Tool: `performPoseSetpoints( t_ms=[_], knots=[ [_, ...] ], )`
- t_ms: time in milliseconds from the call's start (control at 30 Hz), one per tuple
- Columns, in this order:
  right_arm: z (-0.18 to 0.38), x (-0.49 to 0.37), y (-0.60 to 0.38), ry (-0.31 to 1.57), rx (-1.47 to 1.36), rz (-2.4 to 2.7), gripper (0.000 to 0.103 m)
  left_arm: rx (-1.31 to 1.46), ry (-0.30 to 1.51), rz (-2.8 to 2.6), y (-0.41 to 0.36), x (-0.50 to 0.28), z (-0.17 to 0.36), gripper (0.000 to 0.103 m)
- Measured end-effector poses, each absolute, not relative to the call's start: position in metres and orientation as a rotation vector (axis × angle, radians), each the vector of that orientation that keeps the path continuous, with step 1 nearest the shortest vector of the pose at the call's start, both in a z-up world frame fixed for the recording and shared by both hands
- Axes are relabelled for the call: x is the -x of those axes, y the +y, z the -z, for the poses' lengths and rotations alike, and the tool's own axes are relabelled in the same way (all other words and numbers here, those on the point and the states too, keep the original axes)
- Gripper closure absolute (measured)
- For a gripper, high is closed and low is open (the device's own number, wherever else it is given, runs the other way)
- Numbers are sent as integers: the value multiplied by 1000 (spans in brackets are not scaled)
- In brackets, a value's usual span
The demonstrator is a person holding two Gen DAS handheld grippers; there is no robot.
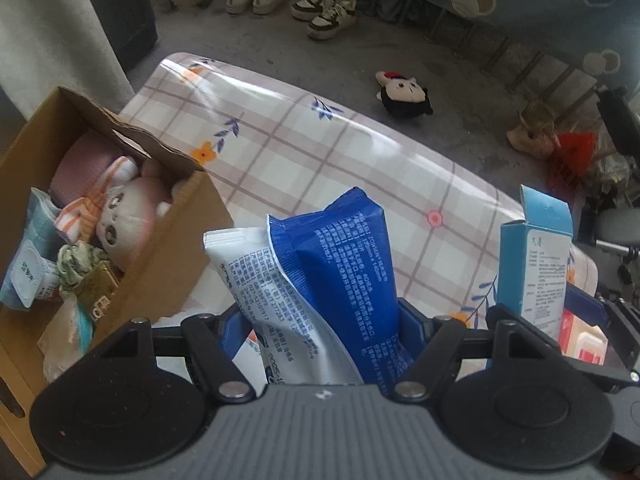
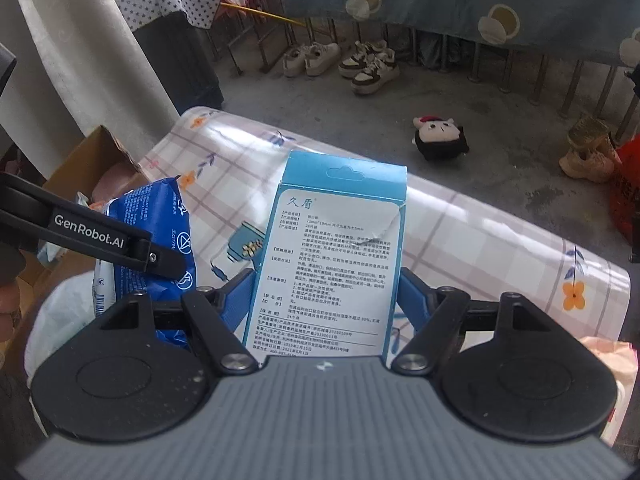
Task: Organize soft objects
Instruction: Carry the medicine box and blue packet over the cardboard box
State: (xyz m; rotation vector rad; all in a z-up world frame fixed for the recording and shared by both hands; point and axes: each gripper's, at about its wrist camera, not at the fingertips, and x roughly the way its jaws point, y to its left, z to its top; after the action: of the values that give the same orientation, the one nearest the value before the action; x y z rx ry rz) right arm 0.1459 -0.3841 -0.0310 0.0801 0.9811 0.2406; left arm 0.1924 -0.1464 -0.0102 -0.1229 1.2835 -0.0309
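Cardboard box (image 1: 160, 240), already part filled with a doll and packets, sits at the table's (image 1: 360, 168) left edge, just left of the left gripper (image 1: 320, 320), which is clamped on two pouches (image 1: 340, 264) standing upright. A blue carton (image 2: 336, 248) is held upright in the right gripper (image 2: 324, 304), farther from the box. Plaid glossy cloth covers the table; shoes and a plush lie on grey floor

Item count, both wrist views.
- Blue soft packet (image 1: 344, 264): 1.
- White soft packet (image 1: 256, 276): 1.
- Light-blue printed carton (image 2: 340, 256): 1.
- Cardboard box (image 1: 176, 240): 1.
- Pink plush doll (image 1: 124, 216) inside it: 1.
- Black-haired plush doll (image 2: 440, 138) on the floor: 1.
- Shoes: cream pair (image 2: 312, 58), brown-and-white pair (image 2: 370, 66), tan pair (image 2: 588, 152); 3 pairs, 6 shoes.
- Table with checked floral cover (image 2: 480, 240): 1.
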Motion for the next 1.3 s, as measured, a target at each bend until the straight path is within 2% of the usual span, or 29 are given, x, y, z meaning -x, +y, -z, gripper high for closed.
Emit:
performPoseSetpoints(
  t_ms=[333,700,967,1300],
  knots=[
    [-34,-163,-292,897,-37,-350,29,256,1181,-27,-27,-185,-45,28],
    [-62,-168,-98,888,-92,-542,29,293,1173,-183,137,-157,-63,28],
    [-33,-163,30,1015,-66,-674,29,349,1221,-325,247,-138,-37,28],
    [33,-137,143,1275,227,-927,29,403,1170,-372,321,-126,-28,28]
  ],
)
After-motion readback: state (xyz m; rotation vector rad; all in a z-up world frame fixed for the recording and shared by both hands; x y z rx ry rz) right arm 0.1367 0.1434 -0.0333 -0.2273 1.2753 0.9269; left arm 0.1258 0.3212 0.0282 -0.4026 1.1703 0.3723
